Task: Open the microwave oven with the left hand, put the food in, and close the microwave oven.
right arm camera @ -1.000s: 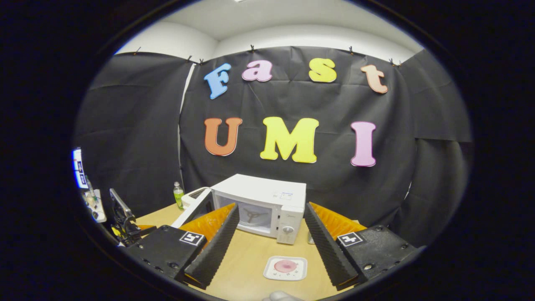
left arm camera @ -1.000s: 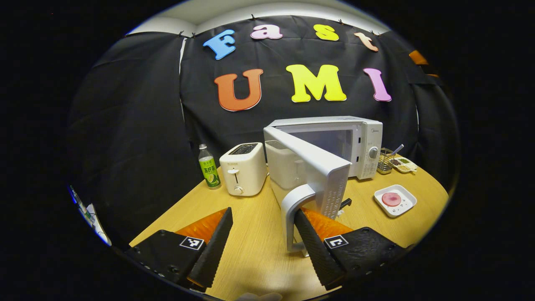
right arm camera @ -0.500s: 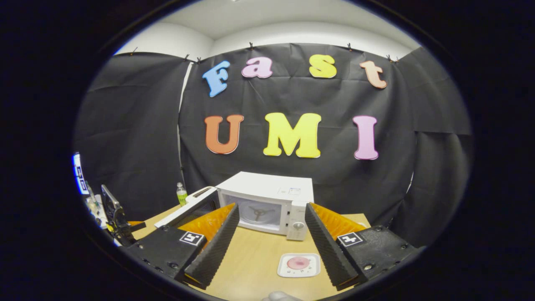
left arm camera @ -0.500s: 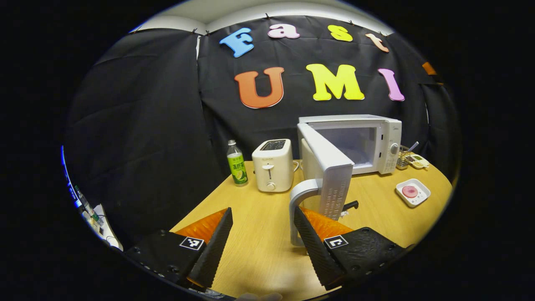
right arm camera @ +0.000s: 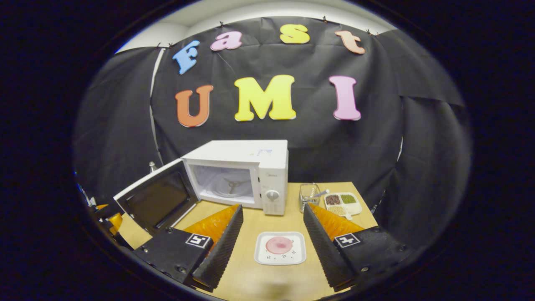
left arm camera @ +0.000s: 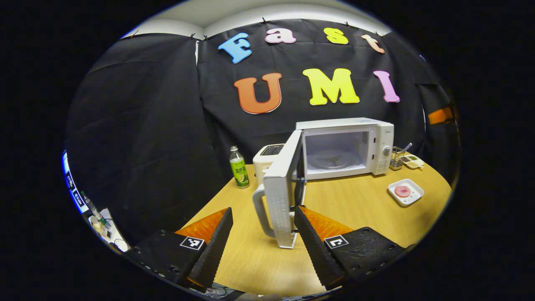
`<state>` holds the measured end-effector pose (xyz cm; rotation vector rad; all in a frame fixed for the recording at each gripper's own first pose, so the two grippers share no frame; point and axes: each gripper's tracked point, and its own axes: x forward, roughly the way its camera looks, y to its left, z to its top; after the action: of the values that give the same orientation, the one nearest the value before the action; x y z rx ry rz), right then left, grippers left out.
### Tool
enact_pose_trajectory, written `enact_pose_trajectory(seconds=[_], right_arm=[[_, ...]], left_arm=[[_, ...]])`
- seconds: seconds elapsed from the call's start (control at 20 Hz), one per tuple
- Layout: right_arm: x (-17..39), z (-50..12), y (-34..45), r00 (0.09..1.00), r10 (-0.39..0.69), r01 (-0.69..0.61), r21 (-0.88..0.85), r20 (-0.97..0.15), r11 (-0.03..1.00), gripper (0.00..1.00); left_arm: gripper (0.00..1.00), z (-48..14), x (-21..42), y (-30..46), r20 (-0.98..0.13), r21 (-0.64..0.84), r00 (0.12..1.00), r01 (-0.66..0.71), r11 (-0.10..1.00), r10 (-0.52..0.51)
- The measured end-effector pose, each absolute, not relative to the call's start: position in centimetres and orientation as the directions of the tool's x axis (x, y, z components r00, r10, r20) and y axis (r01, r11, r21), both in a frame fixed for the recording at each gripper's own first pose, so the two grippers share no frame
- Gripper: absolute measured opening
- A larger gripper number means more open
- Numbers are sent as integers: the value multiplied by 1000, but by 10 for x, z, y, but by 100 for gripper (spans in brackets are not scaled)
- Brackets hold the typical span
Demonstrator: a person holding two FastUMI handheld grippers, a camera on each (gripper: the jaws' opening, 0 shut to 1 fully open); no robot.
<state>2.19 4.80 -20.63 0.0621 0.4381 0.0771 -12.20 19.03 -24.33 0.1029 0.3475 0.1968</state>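
The white microwave stands at the back of the wooden table, its door swung wide and the turntable inside showing. My left gripper is open, and the door's handle shows in the gap just beyond its fingertips, untouched by either finger. The food, a pink round piece on a white square plate, lies right of the microwave. In the right gripper view the plate sits on the table between the open fingers of my right gripper. Behind it are the microwave and its door.
A green-labelled bottle and a white toaster stand left of the microwave. A wire basket and a divided tray of grains sit to its right. Bare tabletop lies in front of the microwave.
The microwave door has swung from partly open to wide open, and my left gripper's finger has come off the handle. My right gripper has dropped closer over the plate.
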Motion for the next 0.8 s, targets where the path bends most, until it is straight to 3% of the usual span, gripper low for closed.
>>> enact_pose_trajectory(seconds=[0.3,0.35,0.4,0.45,0.5,0.55,0.6,0.65,0.8], right_arm=[[35,-346,6,744,98,-35,108,-661,994,74],[36,-363,5,713,114,-41,122,-691,992,63],[43,-379,3,686,129,-42,139,-716,989,72],[49,-394,2,652,141,-45,148,-745,988,69],[51,-410,0,623,148,-54,147,-768,988,57],[56,-420,-1,601,163,-66,154,-783,986,52],[58,-429,-2,578,170,-75,155,-798,985,63],[58,-439,-2,543,179,-83,160,-821,984,50],[57,-455,12,460,243,-99,222,-854,970,49]], left_arm=[[89,-189,-90,110,-285,63,956,-61,996,76],[88,-180,-83,98,-275,59,960,-44,997,58],[88,-172,-78,89,-268,57,962,-33,998,47],[89,-163,-71,79,-258,48,965,-23,999,35],[89,-157,-65,72,-250,43,968,-21,999,31],[88,-151,-61,67,-244,36,969,-21,999,30],[89,-147,-56,62,-238,32,971,-27,999,34],[89,-145,-53,62,-238,26,970,-34,999,40],[88,-148,-47,60,-253,9,966,-57,998,57]])
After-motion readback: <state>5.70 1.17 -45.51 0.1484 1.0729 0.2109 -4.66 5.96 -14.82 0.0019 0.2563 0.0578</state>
